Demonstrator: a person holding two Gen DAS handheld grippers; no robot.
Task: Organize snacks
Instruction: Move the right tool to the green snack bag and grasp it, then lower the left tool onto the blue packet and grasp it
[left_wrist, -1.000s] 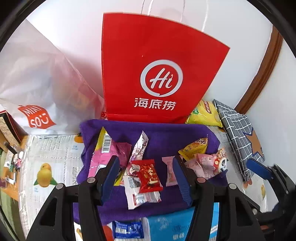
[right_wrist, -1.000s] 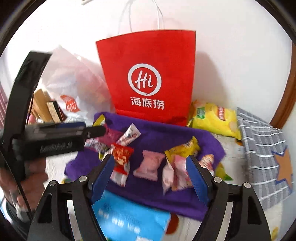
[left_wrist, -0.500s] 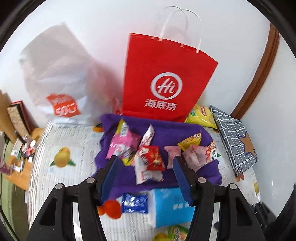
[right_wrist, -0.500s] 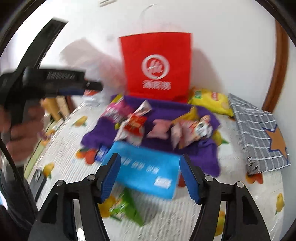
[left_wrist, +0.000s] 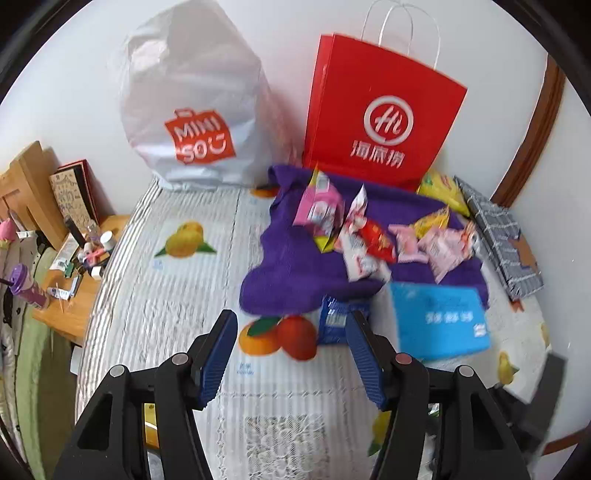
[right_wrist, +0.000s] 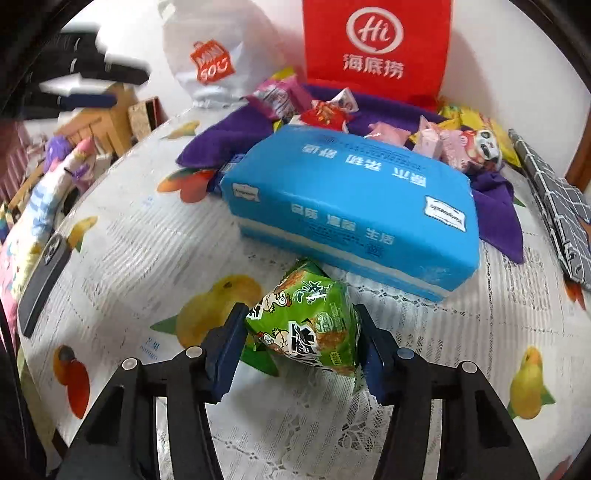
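The right hand-held gripper (right_wrist: 301, 345) sits low over the surface (right_wrist: 147, 236), which is covered by a white lace-patterned cloth printed with fruit, and its two blue-padded fingers (right_wrist: 227, 349) flank a puffy green snack packet (right_wrist: 308, 325) with cartoon printing; the pads look to be touching or just beside the packet's sides, but whether they press on it cannot be told. Just behind the packet lies a large blue soft tissue pack (right_wrist: 354, 206), and behind that a crumpled purple cloth (right_wrist: 229, 129) carries a scatter of small wrapped snacks (right_wrist: 325, 114) in pink, red, white and yellow. The left hand-held gripper (left_wrist: 291, 354) hangs above the surface with its jaws spread wide and nothing between them; beyond its fingertips a small dark blue snack sachet (left_wrist: 338, 323) lies at the near edge of the purple cloth (left_wrist: 291, 273), beside the blue tissue pack (left_wrist: 439, 319). A red paper carrier bag with white handles (left_wrist: 380, 122) stands upright against the wall behind the cloth, and a white plastic shopping bag with an orange logo (left_wrist: 192, 110) stands to its left. A yellow crisp packet (left_wrist: 443, 192) and a grey checked fabric pouch (left_wrist: 502, 236) lie at the right. A black phone (right_wrist: 42, 277) rests near the surface's left edge.
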